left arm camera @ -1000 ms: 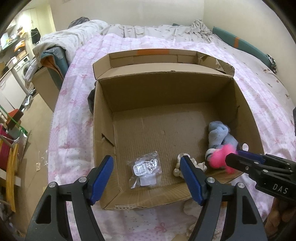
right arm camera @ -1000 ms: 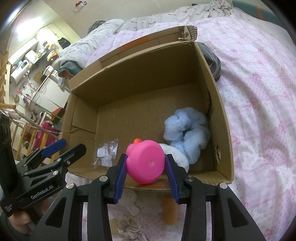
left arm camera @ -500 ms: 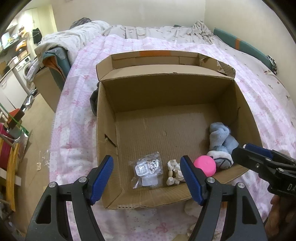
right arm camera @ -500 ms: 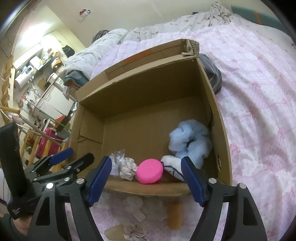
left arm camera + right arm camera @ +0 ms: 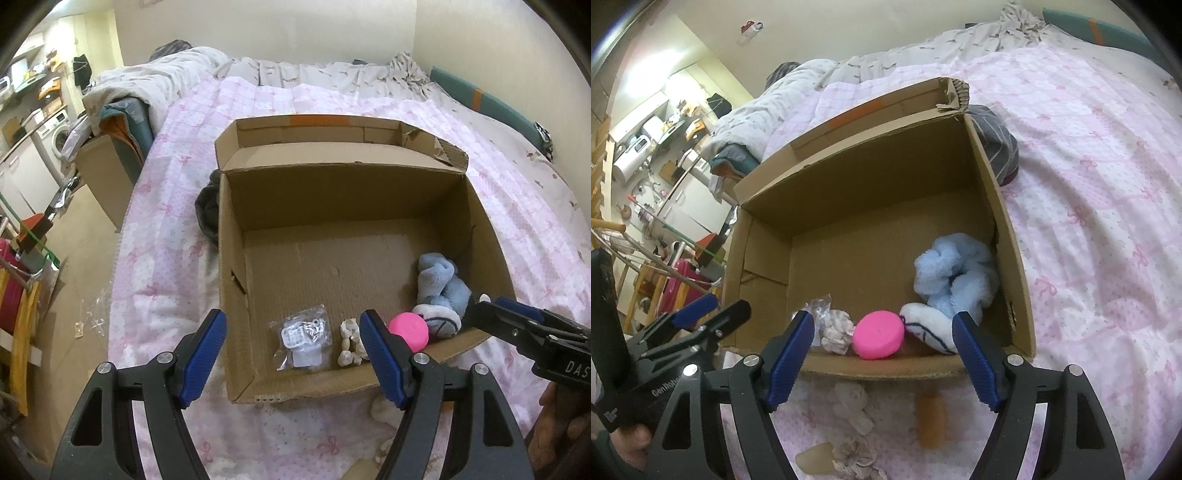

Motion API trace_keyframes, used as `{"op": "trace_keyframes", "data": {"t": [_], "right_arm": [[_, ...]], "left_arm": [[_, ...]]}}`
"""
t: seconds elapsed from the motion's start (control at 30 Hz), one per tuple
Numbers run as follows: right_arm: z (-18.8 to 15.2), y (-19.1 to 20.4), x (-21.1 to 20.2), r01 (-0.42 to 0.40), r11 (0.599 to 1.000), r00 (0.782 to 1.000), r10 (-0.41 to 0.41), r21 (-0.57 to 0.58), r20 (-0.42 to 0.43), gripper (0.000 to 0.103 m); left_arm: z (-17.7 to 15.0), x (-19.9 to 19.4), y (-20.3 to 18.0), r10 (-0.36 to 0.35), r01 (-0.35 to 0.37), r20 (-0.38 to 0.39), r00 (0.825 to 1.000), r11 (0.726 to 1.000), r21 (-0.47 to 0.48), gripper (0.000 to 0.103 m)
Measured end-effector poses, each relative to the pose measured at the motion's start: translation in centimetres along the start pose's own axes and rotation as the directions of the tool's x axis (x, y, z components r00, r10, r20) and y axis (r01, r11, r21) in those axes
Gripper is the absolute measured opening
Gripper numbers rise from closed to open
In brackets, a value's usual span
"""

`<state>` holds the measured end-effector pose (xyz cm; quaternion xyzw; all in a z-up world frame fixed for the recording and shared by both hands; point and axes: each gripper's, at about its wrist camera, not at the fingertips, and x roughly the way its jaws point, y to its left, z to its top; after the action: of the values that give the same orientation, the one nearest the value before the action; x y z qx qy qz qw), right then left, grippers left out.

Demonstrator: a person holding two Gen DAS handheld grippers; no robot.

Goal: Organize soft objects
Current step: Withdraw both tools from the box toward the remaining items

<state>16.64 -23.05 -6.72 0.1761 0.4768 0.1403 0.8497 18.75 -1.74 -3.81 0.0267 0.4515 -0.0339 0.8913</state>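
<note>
Pink toy point(image 5: 879, 334) released, resting inside cardboard box point(image 5: 1008, 236) at its near wall; right hand-held gripper point(image 5: 882, 350) wide and empty, left hand-held gripper point(image 5: 291, 349) likewise; retract clear of near wall before fetching next.

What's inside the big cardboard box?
In the box: a pink toy, a fluffy blue toy, a white-and-navy piece, a cream scrunchie and a clear bag. Whatever lies under the blue toy is hidden.

Home bedroom: bed point(image 5: 369, 107) with pink bow-print quilt point(image 5: 162, 236), rumpled duvet, washing machine point(image 5: 55, 138) at left.
</note>
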Motion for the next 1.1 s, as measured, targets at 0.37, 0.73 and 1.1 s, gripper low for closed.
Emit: {"op": "trace_keyframes", "data": {"t": [0.37, 0.73, 1.1], "right_arm": [[-1.4, 0.1, -1.7, 0.024, 0.999, 1.0, -0.024, -0.021, -0.001, 0.081], [-3.4, -0.9, -3.9, 0.021, 0.999, 1.0, -0.021, 0.035, 0.004, 0.081], [-5.0, -1.0, -4.8, 0.015, 0.997, 1.0, -0.014, 0.079, -0.012, 0.082]], "left_arm": [[-1.7, -2.5, 1.9, 0.03, -0.03, 0.009, 1.0, 0.999, -0.025, 0.072], [-4.3, -4.6, 3.4, 0.028, -0.027, 0.003, 1.0, 0.995, -0.1, 0.072], [-5.4, -4.7, 3.5, 0.006, -0.01, -0.024, 1.0, 0.99, -0.143, 0.072]]}}
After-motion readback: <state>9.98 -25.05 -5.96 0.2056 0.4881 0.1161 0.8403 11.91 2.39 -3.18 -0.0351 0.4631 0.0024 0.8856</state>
